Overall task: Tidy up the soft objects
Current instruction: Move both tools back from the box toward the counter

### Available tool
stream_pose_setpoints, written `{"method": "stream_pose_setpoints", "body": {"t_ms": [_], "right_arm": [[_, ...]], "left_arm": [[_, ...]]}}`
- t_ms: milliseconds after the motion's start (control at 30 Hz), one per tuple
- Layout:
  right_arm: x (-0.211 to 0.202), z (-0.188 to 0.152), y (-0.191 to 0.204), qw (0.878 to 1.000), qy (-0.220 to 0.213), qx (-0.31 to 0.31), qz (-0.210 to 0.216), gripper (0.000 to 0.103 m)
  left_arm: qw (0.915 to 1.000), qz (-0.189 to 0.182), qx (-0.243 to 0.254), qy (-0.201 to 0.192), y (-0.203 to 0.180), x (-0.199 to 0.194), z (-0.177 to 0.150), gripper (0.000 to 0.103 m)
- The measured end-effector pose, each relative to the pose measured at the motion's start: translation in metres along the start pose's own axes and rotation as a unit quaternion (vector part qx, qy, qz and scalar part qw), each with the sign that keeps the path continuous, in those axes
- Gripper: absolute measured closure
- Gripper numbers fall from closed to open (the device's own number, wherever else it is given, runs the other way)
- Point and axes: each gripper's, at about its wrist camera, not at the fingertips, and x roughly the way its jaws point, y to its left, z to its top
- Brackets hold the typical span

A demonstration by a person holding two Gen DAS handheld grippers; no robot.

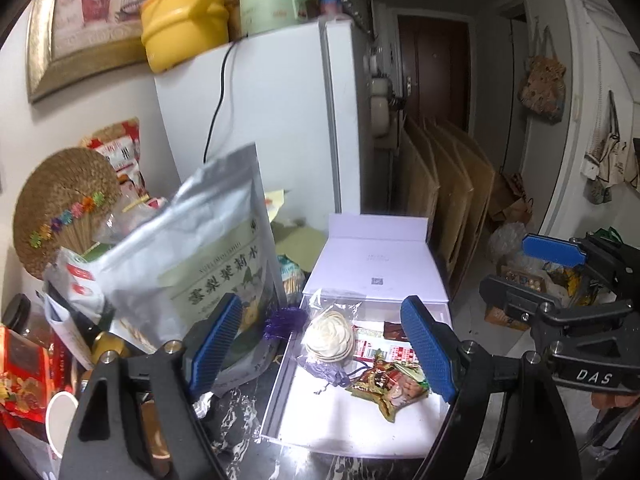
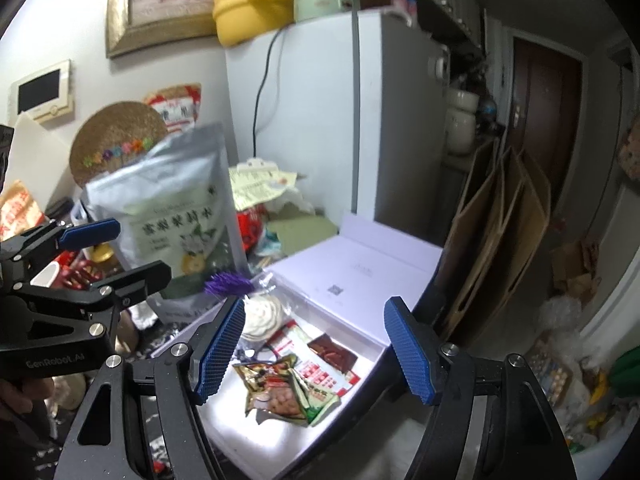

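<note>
Your left gripper and right gripper both hang wide apart with nothing between the pads, above the open white box. The snack packets and cream knitted flower lie inside it, the flower at the far left.

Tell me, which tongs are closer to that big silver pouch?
Left. The left tongs hover with one blue finger right in front of the silver pouch; the right tongs hang farther off, over the white box.
</note>
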Motion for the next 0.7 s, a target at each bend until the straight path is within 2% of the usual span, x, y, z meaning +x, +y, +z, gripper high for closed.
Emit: {"method": "stream_pose_setpoints", "body": {"t_ms": [333,500,700], "right_arm": [[-0.065,-0.011,0.018,0.999,-0.04,-0.012,0.005,0.03],[-0.092,-0.024,0.03,0.998,-0.052,-0.023,0.01,0.03],[-0.117,-0.047,0.046,0.997,-0.062,-0.032,0.022,0.03]], "left_arm": [[0.9996,0.003,0.001,-0.028,-0.004,-0.063,-0.013,0.021],[0.9992,0.009,0.001,-0.039,-0.006,-0.093,-0.031,0.021],[0.9993,0.008,-0.014,-0.034,-0.006,-0.118,-0.058,0.021]]}}
